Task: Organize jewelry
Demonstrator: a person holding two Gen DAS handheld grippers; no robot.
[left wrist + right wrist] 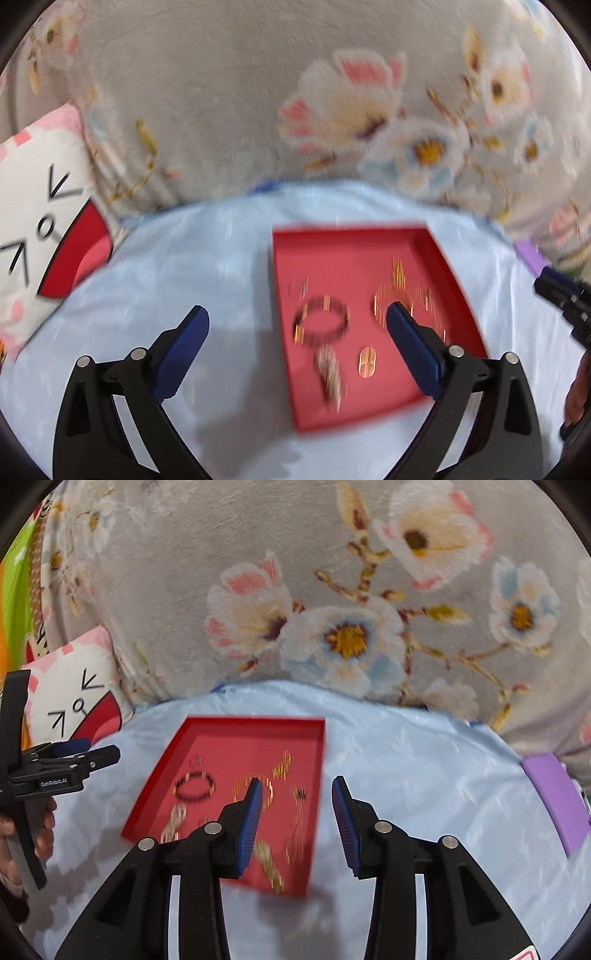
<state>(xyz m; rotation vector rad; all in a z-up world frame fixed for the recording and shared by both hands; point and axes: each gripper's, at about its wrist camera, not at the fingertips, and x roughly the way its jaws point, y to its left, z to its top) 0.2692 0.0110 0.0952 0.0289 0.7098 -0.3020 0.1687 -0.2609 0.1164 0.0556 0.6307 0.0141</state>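
A shallow red tray point(436, 258) lies on a light blue cloth and holds loose jewelry: a dark beaded bracelet point(320, 323), a gold chain point(400, 291), a silvery piece point(330, 373) and a small gold oval point(366, 363). My left gripper point(297, 321) is open and empty, its right finger over the tray. In the right wrist view the tray point(258, 725) sits left of centre with the bracelet point(194, 785) and gold chains point(271, 867). My right gripper point(297, 794) is open and empty above the tray's right edge.
A grey floral blanket point(332, 590) rises behind the cloth. A cat-face cushion point(40, 221) lies at the left. A purple block point(557, 797) sits at the cloth's right edge. The left gripper shows at the left of the right wrist view point(55, 768).
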